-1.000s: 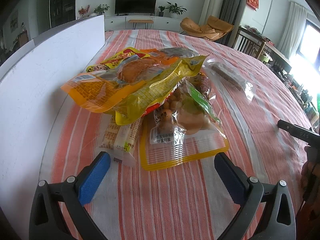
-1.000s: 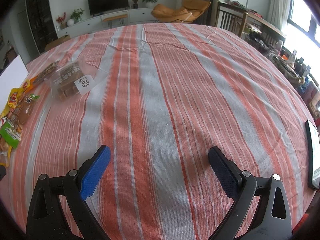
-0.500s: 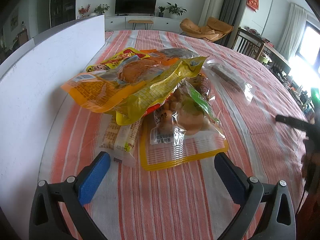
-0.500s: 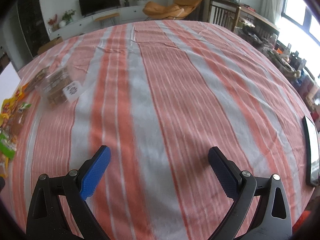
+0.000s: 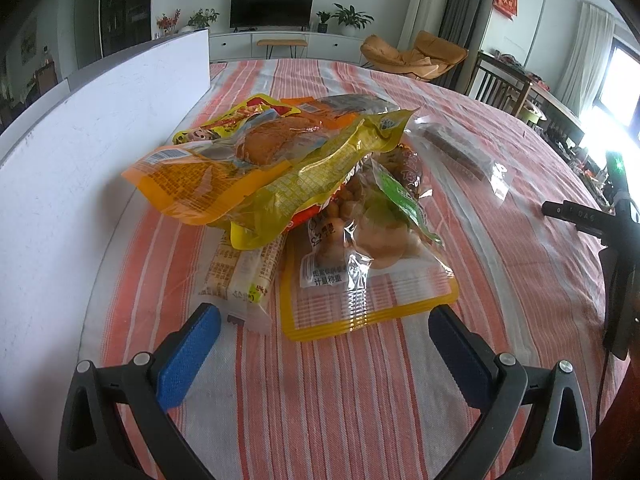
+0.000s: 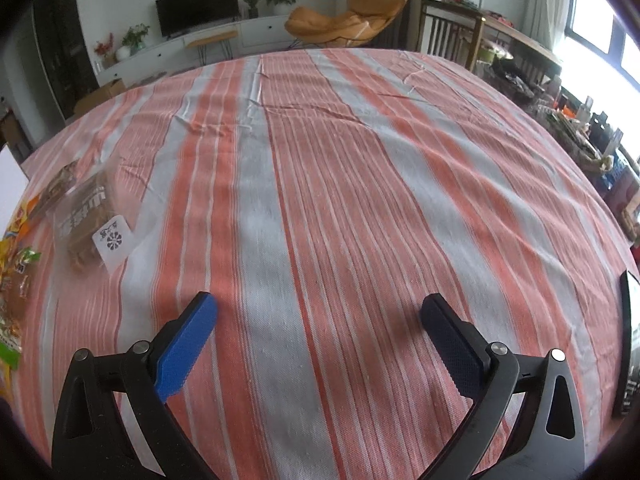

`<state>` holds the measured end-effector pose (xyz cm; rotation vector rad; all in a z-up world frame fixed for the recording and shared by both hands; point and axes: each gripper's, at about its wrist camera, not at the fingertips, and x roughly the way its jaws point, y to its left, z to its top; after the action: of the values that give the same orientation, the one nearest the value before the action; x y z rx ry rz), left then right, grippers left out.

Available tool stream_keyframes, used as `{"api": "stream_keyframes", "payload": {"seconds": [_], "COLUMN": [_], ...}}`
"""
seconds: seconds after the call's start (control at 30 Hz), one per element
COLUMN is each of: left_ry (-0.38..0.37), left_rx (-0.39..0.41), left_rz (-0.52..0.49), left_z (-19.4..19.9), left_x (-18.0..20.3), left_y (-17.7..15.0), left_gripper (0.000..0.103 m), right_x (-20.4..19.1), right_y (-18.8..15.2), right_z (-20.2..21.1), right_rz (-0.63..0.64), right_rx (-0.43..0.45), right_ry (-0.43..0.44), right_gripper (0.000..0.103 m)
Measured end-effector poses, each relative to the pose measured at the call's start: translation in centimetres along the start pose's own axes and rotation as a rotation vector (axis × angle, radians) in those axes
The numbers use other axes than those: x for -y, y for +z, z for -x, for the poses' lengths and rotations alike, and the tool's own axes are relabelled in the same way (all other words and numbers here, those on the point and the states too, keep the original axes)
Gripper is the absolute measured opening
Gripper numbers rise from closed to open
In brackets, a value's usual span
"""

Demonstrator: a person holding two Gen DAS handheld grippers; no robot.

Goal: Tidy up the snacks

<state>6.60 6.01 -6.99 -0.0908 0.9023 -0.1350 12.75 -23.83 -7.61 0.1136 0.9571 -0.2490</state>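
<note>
A heap of snack packets lies on the striped cloth before my left gripper [image 5: 324, 320], which is open and empty just short of it. An orange and yellow packet [image 5: 240, 168] lies on top. A clear yellow-edged pouch of nuts [image 5: 360, 268] and a pale bar packet [image 5: 244, 268] lie nearest. A clear packet of brown bars [image 5: 460, 152] lies apart to the right; it also shows in the right wrist view [image 6: 88, 216]. My right gripper [image 6: 318, 312] is open and empty over bare cloth, right of the heap.
A white board [image 5: 92, 152] stands upright along the left of the heap. The right hand-held gripper [image 5: 616, 248] shows at the right edge of the left wrist view. A dark flat device [image 6: 628, 344] lies at the table's right edge.
The right gripper's view has swung a little to the right and tilted, so the snacks sit further left. The left gripper has not moved. Both stay open.
</note>
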Motion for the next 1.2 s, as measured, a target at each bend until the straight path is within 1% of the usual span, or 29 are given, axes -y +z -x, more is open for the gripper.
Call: {"api": "stream_keyframes", "payload": {"seconds": [0.2, 0.4, 0.63, 1.0, 1.2], "left_ry": [0.004, 0.052, 0.067, 0.052, 0.061], "left_rx": [-0.001, -0.022, -0.026, -0.017, -0.02], "left_rz": [-0.002, -0.035, -0.041, -0.028, -0.034], "left_z": [-0.02, -0.42, -0.52, -0.44, -0.44], "left_x": [0.07, 0.72, 0.87, 0.67, 0.67], "left_y": [0.02, 0.03, 0.01, -0.01, -0.04], "left_gripper": [0.103, 0.103, 0.103, 0.103, 0.103], "right_x": [0.03, 0.01, -0.01, 0.02, 0.03], "right_y": [0.0, 0.0, -0.02, -0.01, -0.01], "right_z": [-0.01, 0.02, 0.05, 0.01, -0.01], "right_rz": [0.0, 0.0, 0.0, 0.0, 0.0], "right_rx": [0.0, 0.0, 0.0, 0.0, 0.0], "right_ry": [0.0, 0.0, 0.0, 0.0, 0.0], "right_gripper": [0.103, 0.103, 0.103, 0.103, 0.103]}}
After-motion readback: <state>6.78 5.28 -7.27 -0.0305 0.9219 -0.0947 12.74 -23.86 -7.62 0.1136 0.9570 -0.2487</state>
